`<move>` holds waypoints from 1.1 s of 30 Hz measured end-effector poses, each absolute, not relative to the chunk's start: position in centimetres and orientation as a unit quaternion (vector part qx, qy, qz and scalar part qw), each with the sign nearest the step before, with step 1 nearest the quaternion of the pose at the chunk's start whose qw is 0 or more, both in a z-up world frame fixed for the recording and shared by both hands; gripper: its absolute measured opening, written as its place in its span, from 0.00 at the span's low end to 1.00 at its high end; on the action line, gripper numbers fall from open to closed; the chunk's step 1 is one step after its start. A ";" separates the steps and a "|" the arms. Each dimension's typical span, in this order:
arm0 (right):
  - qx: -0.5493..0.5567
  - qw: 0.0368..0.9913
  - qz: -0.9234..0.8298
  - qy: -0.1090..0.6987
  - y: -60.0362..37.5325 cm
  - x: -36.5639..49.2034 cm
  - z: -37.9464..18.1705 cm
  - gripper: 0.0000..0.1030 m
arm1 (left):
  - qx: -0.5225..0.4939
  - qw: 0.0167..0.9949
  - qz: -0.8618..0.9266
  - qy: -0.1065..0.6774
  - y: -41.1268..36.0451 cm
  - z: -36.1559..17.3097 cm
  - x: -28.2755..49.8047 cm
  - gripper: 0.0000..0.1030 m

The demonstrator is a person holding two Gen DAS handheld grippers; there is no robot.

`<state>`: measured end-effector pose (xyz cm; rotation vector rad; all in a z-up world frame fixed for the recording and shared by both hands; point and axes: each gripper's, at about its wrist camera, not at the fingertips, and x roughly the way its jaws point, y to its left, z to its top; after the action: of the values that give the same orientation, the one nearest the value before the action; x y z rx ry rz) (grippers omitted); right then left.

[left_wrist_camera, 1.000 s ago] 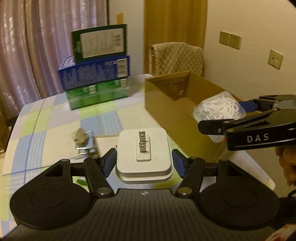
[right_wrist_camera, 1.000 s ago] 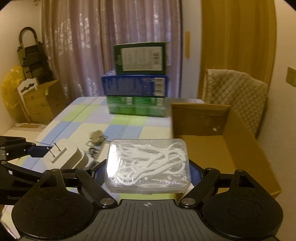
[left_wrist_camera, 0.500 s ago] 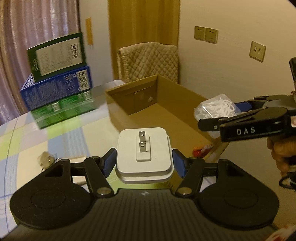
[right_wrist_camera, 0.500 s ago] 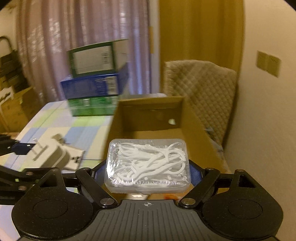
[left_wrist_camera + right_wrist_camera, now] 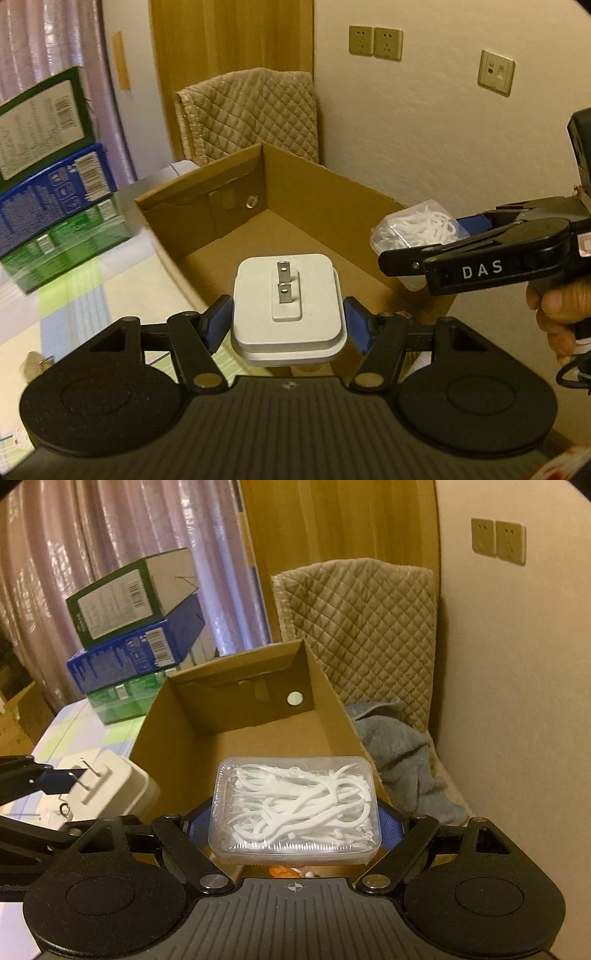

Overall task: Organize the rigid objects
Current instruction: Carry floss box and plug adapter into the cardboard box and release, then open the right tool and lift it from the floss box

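Box (image 5: 295, 206) sits open-topped just ahead of and below both grippers, long axis running away from them; right gripper (image 5: 295, 812) is over its near end clamped on the floss-pick case (image 5: 295, 805), left gripper (image 5: 286, 325) at the near-left rim pinching the white charger (image 5: 286, 310), prongs up. Box floor under the case is mostly hidden; something orange (image 5: 280, 870) peeks out below it, unidentifiable.

A home room: pink curtains (image 5: 74, 554), quilted chair cover (image 5: 251, 110), checked tablecloth (image 5: 74, 295), wall sockets (image 5: 375, 42)
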<state>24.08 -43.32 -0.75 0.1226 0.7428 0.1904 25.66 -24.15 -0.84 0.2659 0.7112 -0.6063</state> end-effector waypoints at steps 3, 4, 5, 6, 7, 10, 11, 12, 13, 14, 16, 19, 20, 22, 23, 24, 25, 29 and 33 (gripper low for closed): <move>0.061 0.924 0.092 0.365 -43.6 24.6 -1.2 0.80 | 0.127 0.881 -0.296 0.347 -24.6 -1.6 26.9 0.59; 0.062 0.924 0.091 0.366 -43.8 24.7 -1.4 0.80 | 0.127 0.880 -0.296 0.349 -24.7 -1.8 27.3 0.59; 0.065 0.924 0.093 0.366 -43.9 24.8 -1.5 0.80 | 0.129 0.880 -0.296 0.349 -24.8 -1.9 27.6 0.59; 0.069 0.923 0.094 0.367 -44.0 25.0 -1.7 0.80 | 0.131 0.879 -0.296 0.349 -25.0 -2.1 27.9 0.59; 0.068 0.924 0.093 0.366 -44.0 25.1 -1.8 0.80 | 0.133 0.879 -0.296 0.348 -25.1 -2.2 28.1 0.59; 0.069 0.924 0.095 0.364 -43.8 25.4 -1.7 0.80 | 0.140 0.880 -0.294 0.346 -25.3 -2.6 28.5 0.59; 0.072 0.924 0.095 0.363 -43.8 25.6 -1.7 0.80 | 0.142 0.879 -0.296 0.346 -25.3 -2.7 28.6 0.59; 0.075 0.924 0.095 0.363 -43.8 25.7 -1.7 0.80 | 0.145 0.879 -0.296 0.346 -25.4 -2.9 28.7 0.59; 0.078 0.924 0.095 0.362 -43.8 25.7 -1.7 0.80 | 0.146 0.880 -0.294 0.344 -25.4 -3.0 28.8 0.59; 0.079 0.924 0.095 0.362 -43.7 25.8 -1.7 0.80 | 0.148 0.880 -0.293 0.343 -25.5 -3.0 29.0 0.59; 0.079 0.924 0.095 0.361 -43.6 25.8 -1.7 0.80 | 0.149 0.881 -0.292 0.341 -25.5 -3.1 29.2 0.59; 0.077 0.925 0.094 0.360 -43.5 25.8 -1.7 0.80 | 0.145 0.886 -0.286 0.335 -25.2 -2.8 29.1 0.60; 0.077 0.925 0.093 0.360 -43.5 25.8 -1.8 0.80 | 0.143 0.888 -0.285 0.332 -25.1 -2.7 29.1 0.60; 0.077 0.925 0.092 0.361 -43.5 25.7 -1.8 0.80 | 0.142 0.893 -0.276 0.327 -24.7 -2.3 29.0 0.60; 0.077 0.925 0.092 0.361 -43.4 25.6 -1.8 0.80 | 0.139 0.895 -0.273 0.325 -24.5 -2.1 28.9 0.60; 0.077 0.925 0.092 0.361 -43.4 25.6 -1.8 0.80 | 0.136 0.896 -0.272 0.323 -24.2 -1.8 28.8 0.60; 0.076 0.925 0.093 0.362 -43.4 25.5 -1.8 0.80 | 0.135 0.898 -0.269 0.322 -24.0 -1.6 28.7 0.60; 0.074 0.924 0.094 0.363 -42.9 25.3 -1.8 0.80 | 0.125 0.902 -0.263 0.320 -22.9 -1.0 28.4 0.60; 0.069 0.924 0.097 0.363 -42.0 25.2 -1.8 0.80 | 0.118 0.904 -0.257 0.321 -21.9 -0.8 28.0 0.60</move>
<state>25.24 -42.02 -1.77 0.1410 0.7442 0.1987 27.97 -21.93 -0.82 0.2448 0.6634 -0.5309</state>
